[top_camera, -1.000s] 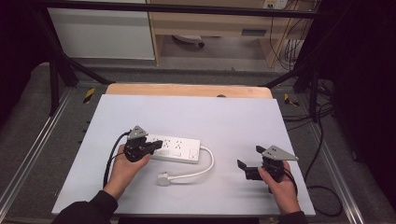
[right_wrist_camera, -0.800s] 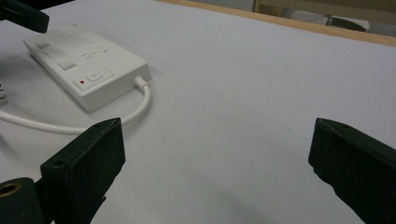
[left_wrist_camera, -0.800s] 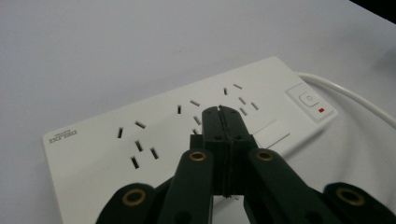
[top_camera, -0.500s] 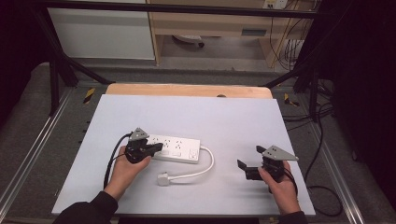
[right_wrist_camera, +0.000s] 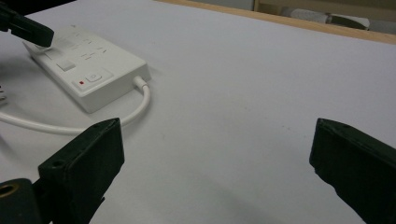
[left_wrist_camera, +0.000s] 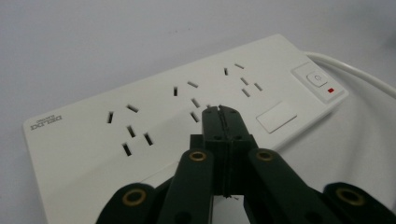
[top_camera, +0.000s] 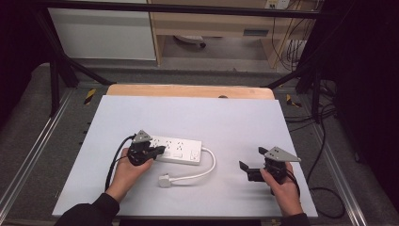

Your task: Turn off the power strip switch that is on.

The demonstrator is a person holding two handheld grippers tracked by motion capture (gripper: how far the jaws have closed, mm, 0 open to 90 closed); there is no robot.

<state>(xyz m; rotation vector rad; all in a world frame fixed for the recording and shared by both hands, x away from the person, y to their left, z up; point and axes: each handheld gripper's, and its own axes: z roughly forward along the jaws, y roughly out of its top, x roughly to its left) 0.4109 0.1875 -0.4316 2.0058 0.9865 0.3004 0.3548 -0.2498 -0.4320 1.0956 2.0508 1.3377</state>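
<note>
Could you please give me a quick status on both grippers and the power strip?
Left gripper shut, jaws over white plastic power strip. Right gripper open, empty, off to the side. Strip's white plug lies loose on the table; nothing in the way.

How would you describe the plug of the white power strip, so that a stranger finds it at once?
On the pale grey table, find the flat white plastic power strip beside the left gripper. Its white cable loops toward the person and ends in the small white plug, lying loose, nearest the table's front edge.
</note>
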